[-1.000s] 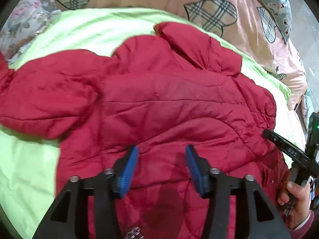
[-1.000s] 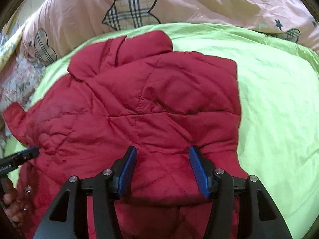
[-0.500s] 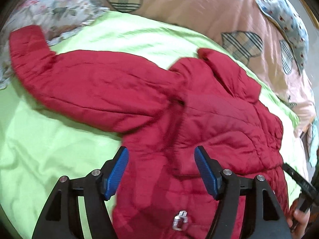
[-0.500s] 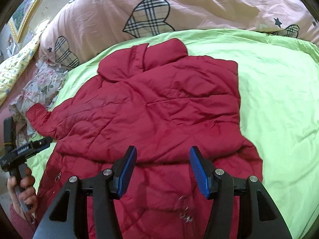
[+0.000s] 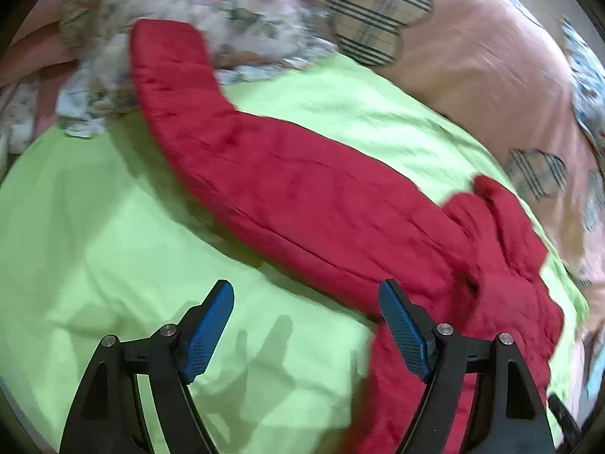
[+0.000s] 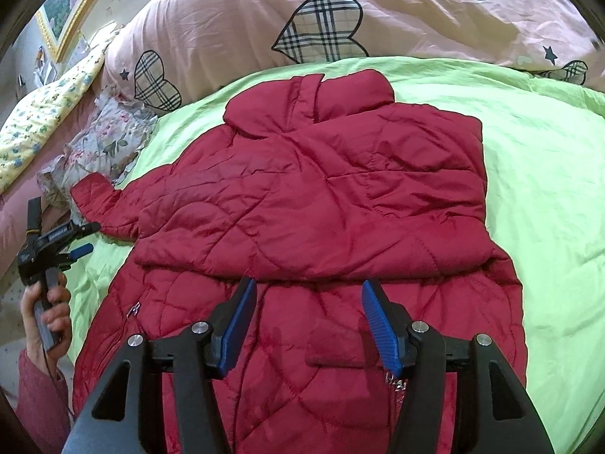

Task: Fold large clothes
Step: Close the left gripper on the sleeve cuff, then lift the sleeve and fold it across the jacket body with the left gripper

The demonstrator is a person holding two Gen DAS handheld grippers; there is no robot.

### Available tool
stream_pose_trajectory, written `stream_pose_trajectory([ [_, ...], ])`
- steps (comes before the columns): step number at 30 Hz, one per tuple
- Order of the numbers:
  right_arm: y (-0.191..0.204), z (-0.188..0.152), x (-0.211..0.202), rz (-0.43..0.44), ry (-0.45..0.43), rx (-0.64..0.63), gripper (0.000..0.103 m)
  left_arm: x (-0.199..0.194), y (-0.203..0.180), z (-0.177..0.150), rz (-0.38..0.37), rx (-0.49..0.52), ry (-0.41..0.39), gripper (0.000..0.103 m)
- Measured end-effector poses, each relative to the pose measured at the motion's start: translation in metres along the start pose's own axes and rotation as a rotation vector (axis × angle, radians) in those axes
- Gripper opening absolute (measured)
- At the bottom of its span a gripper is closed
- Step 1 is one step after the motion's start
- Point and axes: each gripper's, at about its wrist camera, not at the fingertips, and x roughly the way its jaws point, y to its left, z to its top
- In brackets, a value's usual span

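A red quilted jacket (image 6: 321, 204) lies on a lime green sheet (image 6: 537, 159); its right sleeve is folded across the chest. The left sleeve (image 5: 264, 174) stretches out to the left, its cuff (image 5: 166, 45) resting on floral cloth. My left gripper (image 5: 306, 321) is open and empty, above the sheet just below that sleeve; it also shows in the right wrist view (image 6: 85, 238), near the cuff. My right gripper (image 6: 308, 302) is open and empty above the jacket's lower front, near the zipper.
A pink duvet with plaid hearts (image 6: 321, 34) is bunched along the back. Floral cloth (image 6: 109, 140) and a yellow flowered quilt (image 6: 45, 113) lie at the back left. The green sheet spreads wide on the right and front left.
My left gripper has swung left, off the jacket body towards the outstretched sleeve. My right gripper has pulled back, showing more of the jacket. Both stayed open.
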Motion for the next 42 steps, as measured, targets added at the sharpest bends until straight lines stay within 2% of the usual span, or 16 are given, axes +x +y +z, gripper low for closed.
stream_pose_trajectory([
  [8,0.005,-0.004,-0.002,0.009,-0.005,-0.005,0.06,0.012,0.034,0.024,0.135,-0.087,-0.046,0.079],
  [11,0.005,-0.006,0.001,0.012,0.007,-0.004,0.06,0.02,0.041,0.034,0.148,-0.12,-0.064,0.079],
  [16,0.005,-0.008,0.001,0.014,0.01,-0.001,0.06,0.036,0.049,0.062,0.218,-0.132,-0.125,0.079],
  [19,0.005,-0.009,0.0,0.01,0.01,-0.001,0.06,0.048,0.059,0.077,0.241,-0.159,-0.135,0.078],
  [20,0.004,-0.009,0.0,0.01,0.011,-0.001,0.06,0.051,0.061,0.081,0.235,-0.169,-0.134,0.077],
  [22,0.004,-0.009,0.0,0.009,0.013,0.0,0.06,0.056,0.064,0.087,0.214,-0.176,-0.142,0.056],
  [23,0.004,-0.01,0.0,0.008,0.013,0.001,0.06,0.058,0.065,0.091,0.183,-0.173,-0.136,0.03],
  [24,0.004,-0.01,0.0,0.007,0.012,0.002,0.06,0.06,0.065,0.093,0.152,-0.176,-0.127,0.021],
  [26,0.004,-0.01,0.0,0.01,0.012,0.002,0.06,0.056,0.063,0.094,0.123,-0.17,-0.144,0.015],
  [29,0.006,-0.011,0.0,0.016,0.009,-0.001,0.06,0.044,0.05,0.09,0.077,-0.138,-0.167,0.01],
  [35,0.006,-0.011,0.0,0.022,0.013,0.007,0.06,0.01,0.014,0.066,-0.024,-0.055,-0.215,0.009],
  [42,0.005,-0.013,-0.007,0.019,0.003,0.012,0.06,-0.034,-0.03,0.03,-0.2,0.033,-0.245,0.008],
])
